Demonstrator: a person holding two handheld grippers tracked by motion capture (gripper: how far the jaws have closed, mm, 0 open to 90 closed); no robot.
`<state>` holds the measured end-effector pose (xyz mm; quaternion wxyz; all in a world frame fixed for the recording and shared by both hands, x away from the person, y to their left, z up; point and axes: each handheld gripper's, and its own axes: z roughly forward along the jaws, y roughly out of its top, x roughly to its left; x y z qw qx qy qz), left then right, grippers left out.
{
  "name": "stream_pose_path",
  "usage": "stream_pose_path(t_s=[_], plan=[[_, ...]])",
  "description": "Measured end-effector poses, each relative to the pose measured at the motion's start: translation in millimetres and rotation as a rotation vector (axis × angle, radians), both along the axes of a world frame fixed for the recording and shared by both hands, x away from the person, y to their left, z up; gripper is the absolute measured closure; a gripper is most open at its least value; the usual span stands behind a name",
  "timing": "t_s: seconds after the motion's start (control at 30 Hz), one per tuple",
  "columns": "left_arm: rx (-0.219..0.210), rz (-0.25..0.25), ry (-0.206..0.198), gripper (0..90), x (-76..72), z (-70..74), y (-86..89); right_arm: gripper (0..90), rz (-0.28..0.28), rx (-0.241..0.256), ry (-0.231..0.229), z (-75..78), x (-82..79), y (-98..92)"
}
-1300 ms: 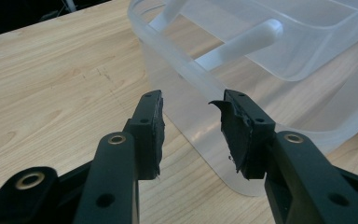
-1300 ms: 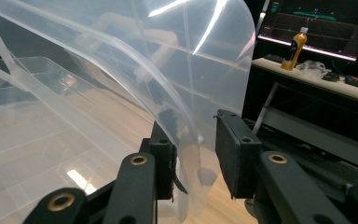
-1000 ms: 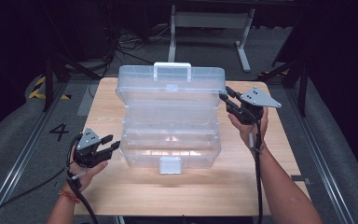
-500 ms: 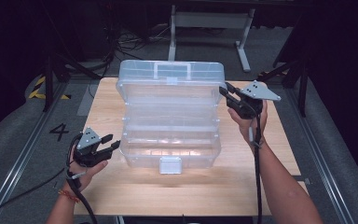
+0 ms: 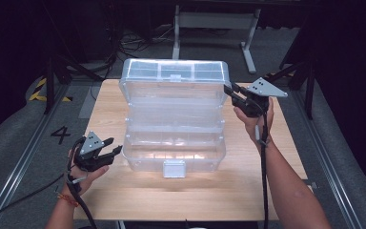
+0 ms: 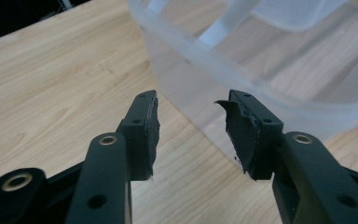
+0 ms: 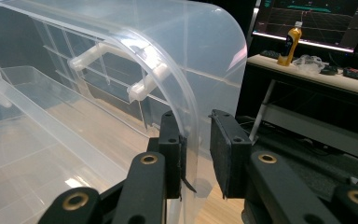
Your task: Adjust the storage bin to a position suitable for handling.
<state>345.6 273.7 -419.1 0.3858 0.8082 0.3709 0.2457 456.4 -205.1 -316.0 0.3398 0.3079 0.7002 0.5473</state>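
A clear plastic tool box [image 5: 174,143] stands on the wooden table [image 5: 276,157], its stepped trays fanned out. Its lid [image 5: 176,71] is raised at the back. My right gripper [image 5: 229,90] is at the lid's right end, shut on the lid's curved rim [image 7: 189,93], one jaw inside the wall and one outside [image 7: 193,126]. My left gripper [image 5: 116,147] hovers by the box's lower left corner. Its jaws are open [image 6: 191,112], nothing sits between them, and the box's bottom wall [image 6: 270,107] is just ahead.
A latch tab [image 5: 174,168] juts from the box's front. Bare table lies in front of the box and to both sides. Behind the table stand a metal frame [image 5: 214,21] and floor cables. A yellow bottle [image 7: 291,44] sits on a far desk.
The lid has swung up and back with my right gripper on its rim, and the trays have spread further. My left gripper has stayed in place.
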Motion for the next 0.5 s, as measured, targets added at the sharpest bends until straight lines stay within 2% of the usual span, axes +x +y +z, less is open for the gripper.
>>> stream_pose_path(t_s=[0.07, 0.13, 0.2, 0.3, 0.4, 0.43, 0.5], plan=[[0.051, 0.002, 0.008, 53.2, 1.2, -5.4, 1.5, 75.5, 0.006, 0.006, 0.007, 0.6, 2.8, -0.9], [0.073, -0.001, 0.033, 52.6, 3.5, -11.3, 4.2, 75.4, 0.009, 0.000, 0.013, 1.9, 5.0, -1.4], [0.066, -0.001, 0.059, 51.5, 6.2, -18.3, 6.3, 75.5, 0.011, -0.004, 0.016, 3.0, 6.6, -1.3], [0.075, 0.004, 0.100, 48.6, 11.6, -27.7, 8.9, 75.7, 0.015, 0.003, 0.024, 4.1, 9.6, -1.7], [0.095, -0.015, 0.134, 46.8, 15.7, -35.3, 11.0, 76.1, 0.018, 0.012, 0.031, 4.2, 12.9, -2.2], [0.089, -0.006, 0.156, 46.2, 15.8, -36.8, 10.8, 76.2, 0.018, 0.014, 0.034, 4.4, 14.1, -2.4], [0.070, -0.015, 0.162, 44.5, 16.2, -37.6, 11.2, 76.3, 0.020, 0.010, 0.037, 5.6, 16.2, -2.5]])
